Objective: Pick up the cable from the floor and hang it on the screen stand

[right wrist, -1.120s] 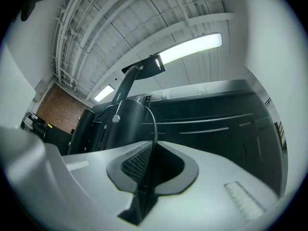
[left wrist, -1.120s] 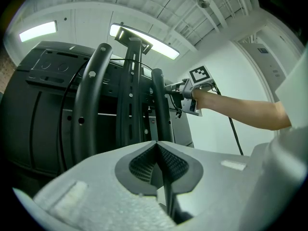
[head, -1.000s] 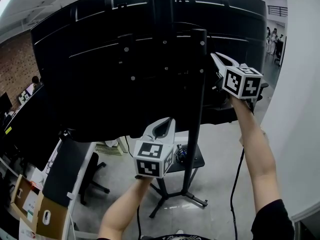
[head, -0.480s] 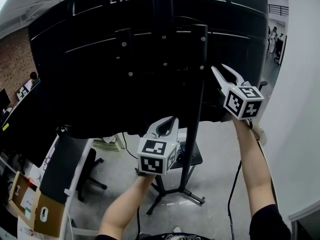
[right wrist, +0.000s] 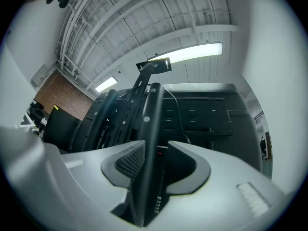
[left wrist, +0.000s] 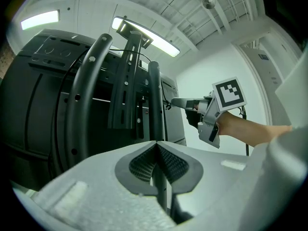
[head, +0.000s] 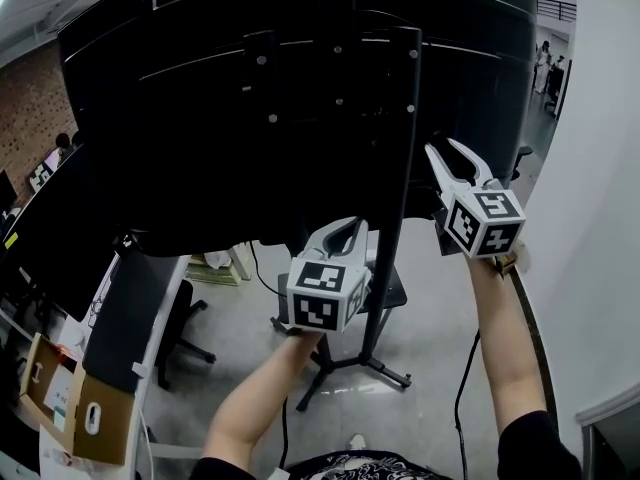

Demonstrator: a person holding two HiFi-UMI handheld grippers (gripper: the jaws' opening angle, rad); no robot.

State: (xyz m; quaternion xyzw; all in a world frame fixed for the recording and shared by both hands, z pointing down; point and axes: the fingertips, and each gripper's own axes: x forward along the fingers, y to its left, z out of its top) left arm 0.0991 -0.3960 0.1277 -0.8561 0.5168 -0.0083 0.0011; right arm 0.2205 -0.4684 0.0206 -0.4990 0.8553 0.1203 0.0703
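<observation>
Bright ceiling tubes (right wrist: pixel 190 53), screen stand (head: pixel 402 168) in shadow, fisheye edges (strongly curved)

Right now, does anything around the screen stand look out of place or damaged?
Nothing stands out. The screen stand is upright with no visible damage, and the right gripper is open and empty beside it.

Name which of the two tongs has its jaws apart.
The right tongs, up by the black metal stand post: grey pads apart, nothing gripped. The left tongs have pads pressed together.
</observation>
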